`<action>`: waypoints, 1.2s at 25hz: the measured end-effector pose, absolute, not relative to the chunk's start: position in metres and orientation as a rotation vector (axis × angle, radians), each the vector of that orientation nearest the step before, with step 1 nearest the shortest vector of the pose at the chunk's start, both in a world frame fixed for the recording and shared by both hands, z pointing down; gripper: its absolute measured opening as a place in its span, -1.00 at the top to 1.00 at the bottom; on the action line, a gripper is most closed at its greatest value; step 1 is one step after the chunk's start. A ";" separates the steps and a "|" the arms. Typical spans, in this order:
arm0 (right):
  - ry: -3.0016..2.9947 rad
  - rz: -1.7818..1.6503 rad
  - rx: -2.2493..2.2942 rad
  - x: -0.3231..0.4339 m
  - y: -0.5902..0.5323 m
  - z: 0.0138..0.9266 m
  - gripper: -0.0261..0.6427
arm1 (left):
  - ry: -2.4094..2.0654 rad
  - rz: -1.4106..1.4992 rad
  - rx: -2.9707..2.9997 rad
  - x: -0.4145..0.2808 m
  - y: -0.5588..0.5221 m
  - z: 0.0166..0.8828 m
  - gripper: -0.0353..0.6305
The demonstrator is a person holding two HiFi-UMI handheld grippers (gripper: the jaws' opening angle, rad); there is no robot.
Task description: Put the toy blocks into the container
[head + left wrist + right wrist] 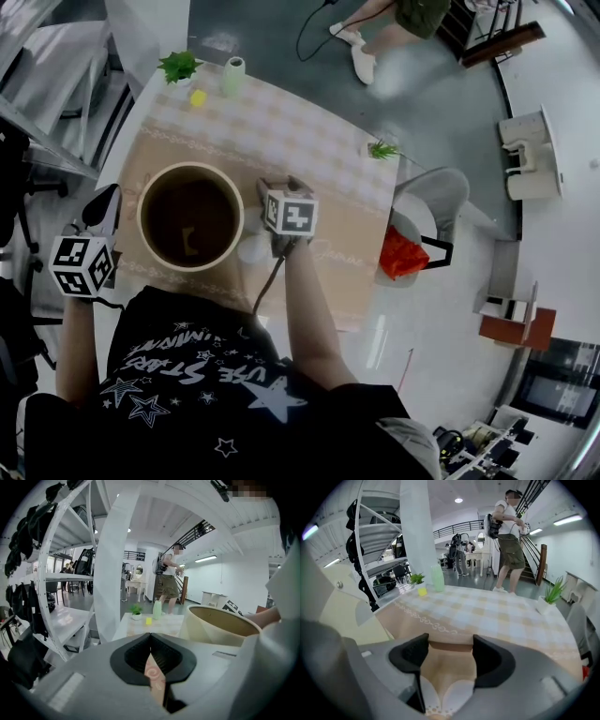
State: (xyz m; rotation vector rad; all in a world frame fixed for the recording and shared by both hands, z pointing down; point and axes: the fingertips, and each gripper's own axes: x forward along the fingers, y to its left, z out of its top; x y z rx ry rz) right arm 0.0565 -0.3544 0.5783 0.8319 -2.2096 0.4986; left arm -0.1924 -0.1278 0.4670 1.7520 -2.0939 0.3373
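Left gripper (151,641), low at the 8 o'clock edge of the tablecloth (309,141), jaws pressed together, empty; container (190,169) at its 2 o'clock. Right gripper (450,651), forearm outstretched, tips downward, jaws spread, empty; container at its 9 o'clock, yellow toy block (198,97) far off at 11.

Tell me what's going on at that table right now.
A person holds a gripper in each hand. The right gripper hovers over the table beside the container, jaws open and empty. The left gripper is on the container's other side, jaws shut on nothing. One yellow block lies at the far end by a plant.
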 end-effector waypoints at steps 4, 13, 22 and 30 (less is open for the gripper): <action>-2.294 0.490 0.825 0.051 -0.350 0.546 0.03 | -2.089 0.325 1.781 -0.193 -0.132 0.463 0.86; -2.534 0.427 0.800 0.032 -0.333 0.435 0.03 | -2.048 0.295 1.872 -0.194 -0.142 0.452 0.86; -2.792 0.283 0.434 -0.016 -0.253 0.351 0.03 | -1.999 0.279 1.943 -0.198 -0.141 0.450 0.86; -2.710 0.215 0.266 -0.039 -0.200 0.376 0.03 | -1.959 0.267 1.958 -0.203 -0.125 0.456 0.86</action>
